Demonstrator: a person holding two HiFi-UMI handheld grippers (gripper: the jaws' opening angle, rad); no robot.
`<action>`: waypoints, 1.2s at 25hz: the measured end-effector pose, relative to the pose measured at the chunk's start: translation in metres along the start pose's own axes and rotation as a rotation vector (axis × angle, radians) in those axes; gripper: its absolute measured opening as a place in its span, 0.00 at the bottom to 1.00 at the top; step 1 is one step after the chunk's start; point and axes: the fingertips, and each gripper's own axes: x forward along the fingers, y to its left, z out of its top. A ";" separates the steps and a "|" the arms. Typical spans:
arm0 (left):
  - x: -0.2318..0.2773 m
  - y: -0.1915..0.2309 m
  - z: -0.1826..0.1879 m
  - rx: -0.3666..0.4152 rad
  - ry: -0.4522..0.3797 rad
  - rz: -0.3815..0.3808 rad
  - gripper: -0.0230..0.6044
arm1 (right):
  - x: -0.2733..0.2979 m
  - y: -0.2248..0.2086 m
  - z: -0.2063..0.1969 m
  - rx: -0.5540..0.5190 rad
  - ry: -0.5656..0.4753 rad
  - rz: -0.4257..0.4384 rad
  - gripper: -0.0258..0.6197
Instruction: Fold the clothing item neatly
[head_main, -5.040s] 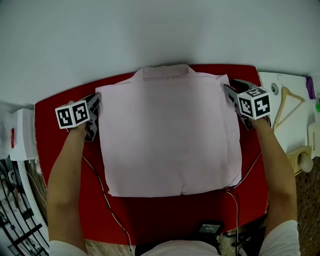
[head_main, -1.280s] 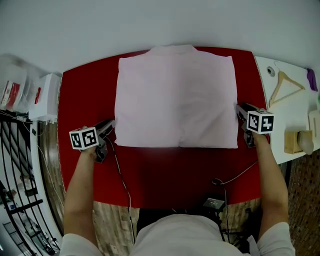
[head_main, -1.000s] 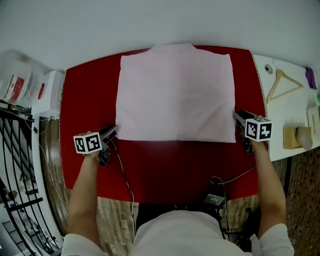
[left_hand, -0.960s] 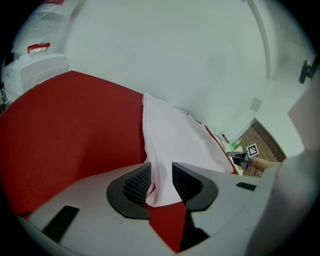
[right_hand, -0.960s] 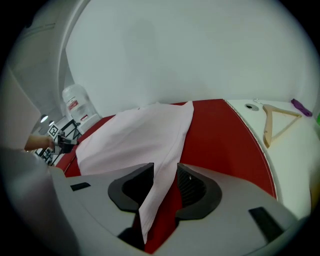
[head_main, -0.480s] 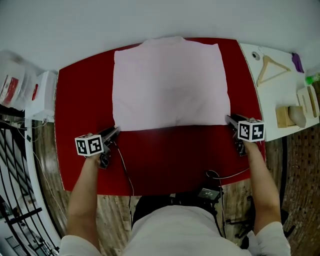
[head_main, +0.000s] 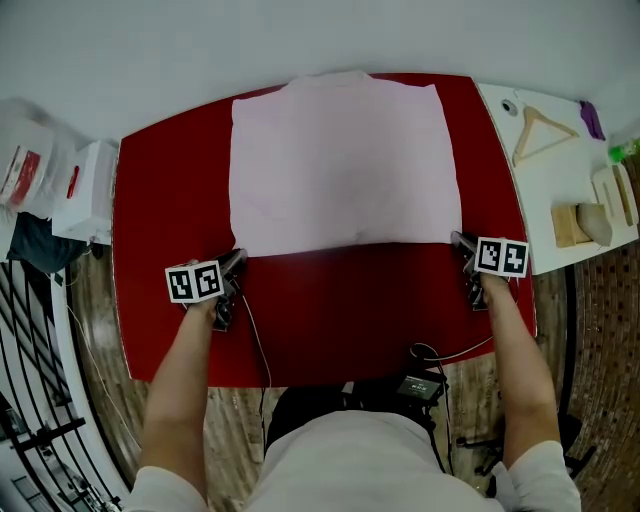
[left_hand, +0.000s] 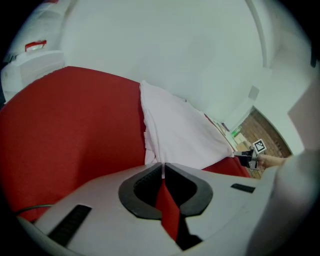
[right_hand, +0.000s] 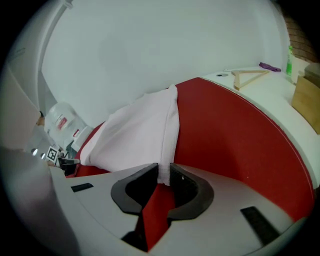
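Observation:
A pale pink shirt (head_main: 345, 165) lies flat, folded into a rectangle, on the red table (head_main: 340, 310). My left gripper (head_main: 238, 262) is at its near left corner. In the left gripper view the shirt (left_hand: 180, 135) runs away from the jaws (left_hand: 163, 167), which have just been closing and pinch a thin edge of cloth. My right gripper (head_main: 458, 240) is at the near right corner. Its jaws (right_hand: 164, 172) have also just been closing and grip the shirt's (right_hand: 140, 130) corner hem between them.
A white side table at the right holds a wooden hanger (head_main: 540, 130), a wooden block (head_main: 580, 225) and a purple item (head_main: 592, 118). White containers (head_main: 85, 190) stand left of the table. Cables (head_main: 255, 340) and a black box (head_main: 418, 385) lie by the near edge.
Both grippers came from the shirt's sides to its near corners. In the last half second the left one slid right onto its corner and the right one edged inward.

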 end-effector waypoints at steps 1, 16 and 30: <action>-0.001 0.004 0.000 -0.001 -0.001 0.017 0.06 | -0.001 0.001 0.000 0.007 -0.002 0.006 0.15; -0.022 0.045 -0.004 -0.057 -0.027 0.082 0.04 | -0.019 -0.025 0.021 -0.001 -0.041 -0.050 0.11; -0.023 0.018 -0.004 -0.097 -0.064 -0.096 0.04 | -0.017 -0.043 0.004 0.085 -0.039 -0.084 0.28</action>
